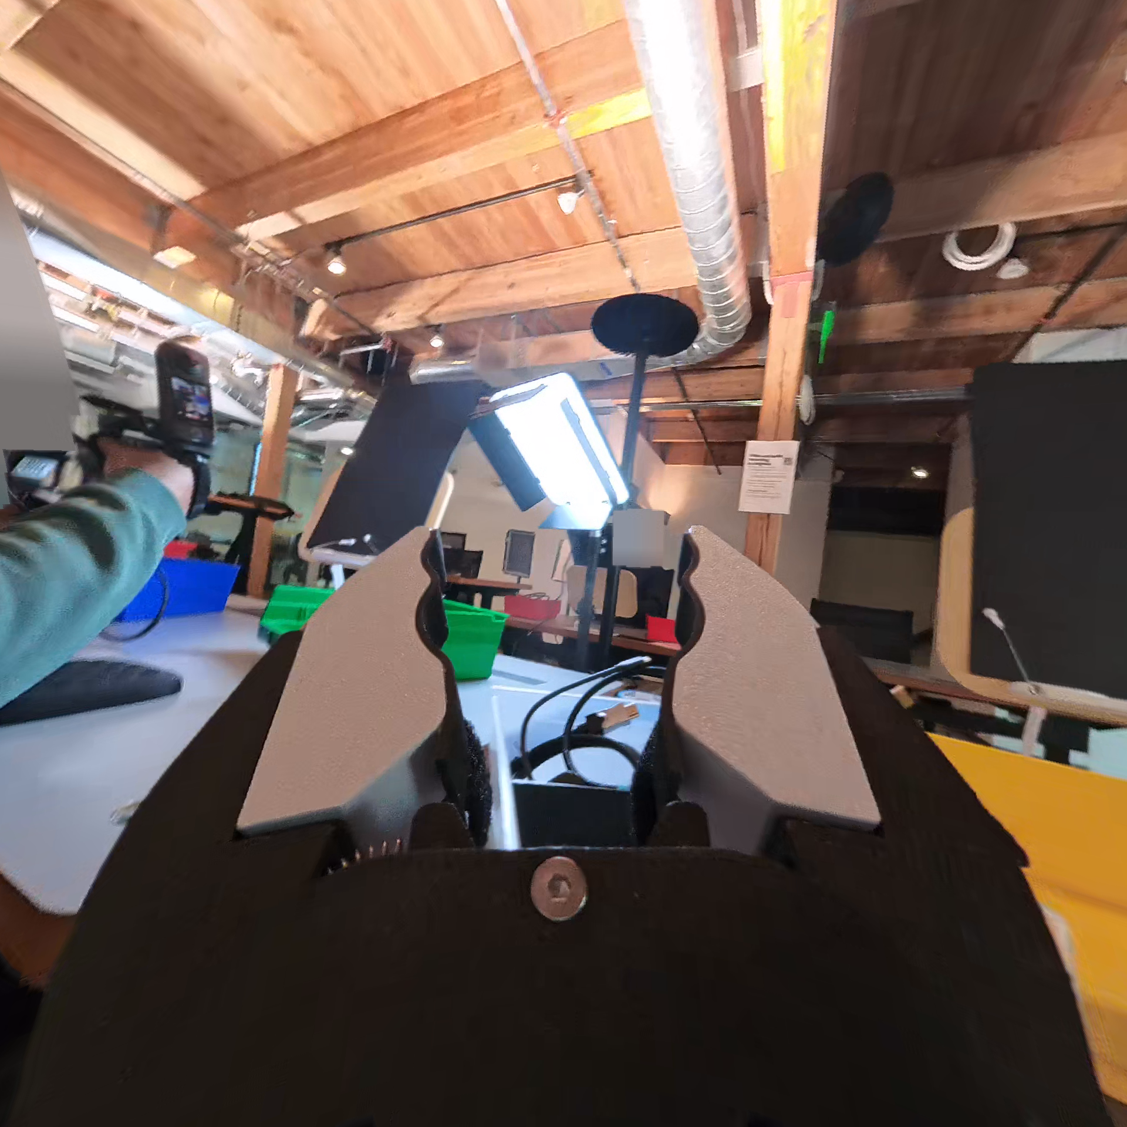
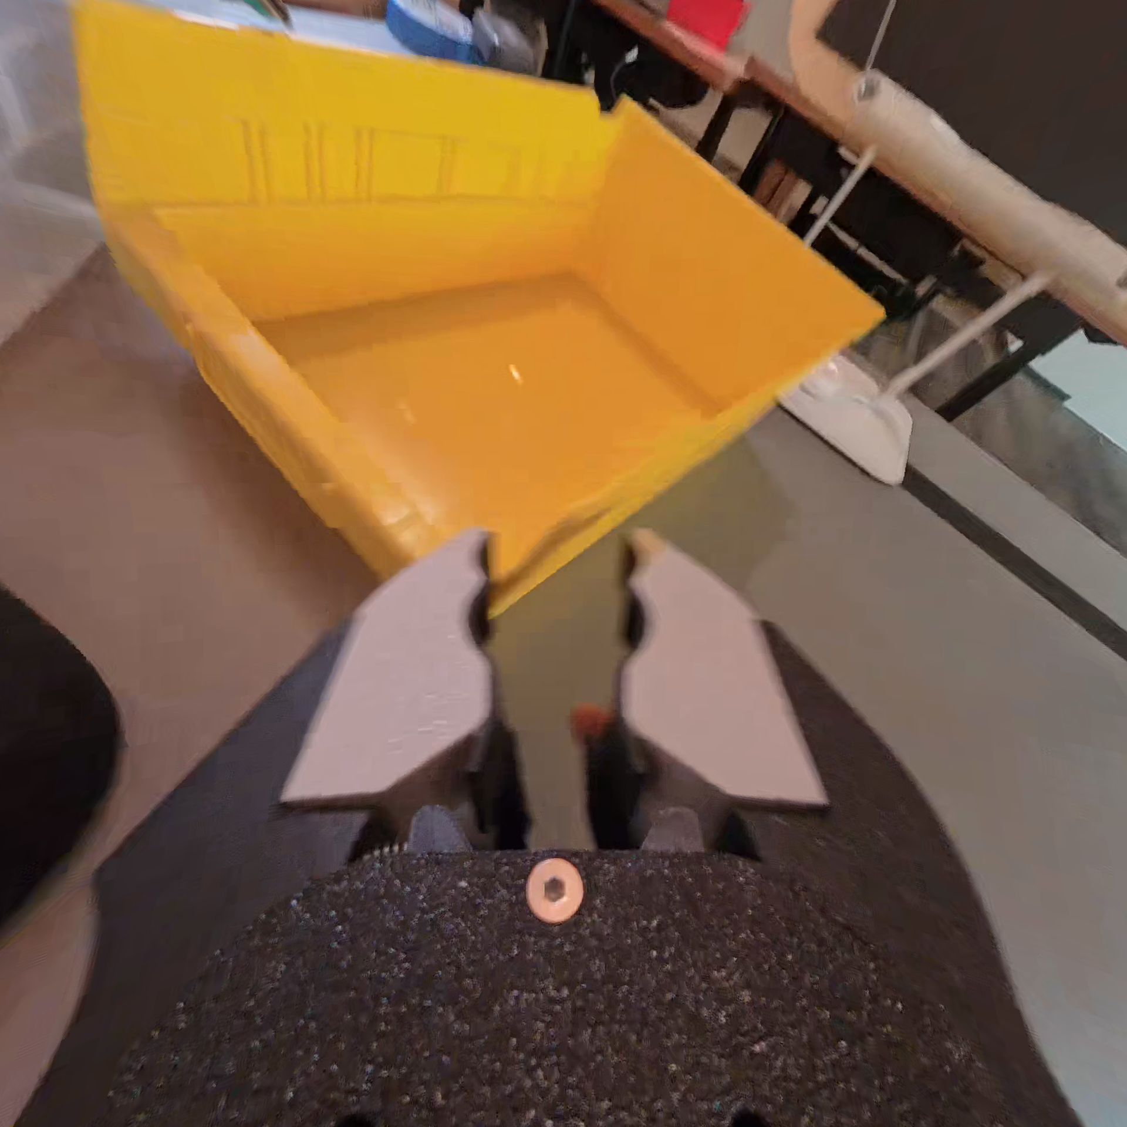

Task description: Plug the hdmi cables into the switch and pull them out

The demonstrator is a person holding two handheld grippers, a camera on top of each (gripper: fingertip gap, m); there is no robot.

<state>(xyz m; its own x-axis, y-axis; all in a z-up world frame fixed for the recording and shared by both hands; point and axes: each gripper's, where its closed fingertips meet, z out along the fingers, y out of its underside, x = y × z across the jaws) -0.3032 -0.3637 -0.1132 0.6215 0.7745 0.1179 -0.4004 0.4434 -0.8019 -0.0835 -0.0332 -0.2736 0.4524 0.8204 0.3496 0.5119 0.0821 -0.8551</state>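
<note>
Grey fingers (image 1: 372, 671) of left gripper (image 1: 561, 549) spread wide, holding nothing, above black hdmi cables (image 1: 567, 713) coiled on tabletop (image 1: 73, 793). Right gripper (image 2: 558, 549) parted, empty, beside empty yellow bin (image 2: 719, 244).

We see a bright light panel (image 1: 558, 448) glaring white in the left wrist view, with small ceiling spotlights (image 1: 335, 263) above; edges bow from the wide lens. The right wrist view is motion-blurred throughout, the yellow bin (image 2: 427, 256) smeared, with one small glint on its floor.
</note>
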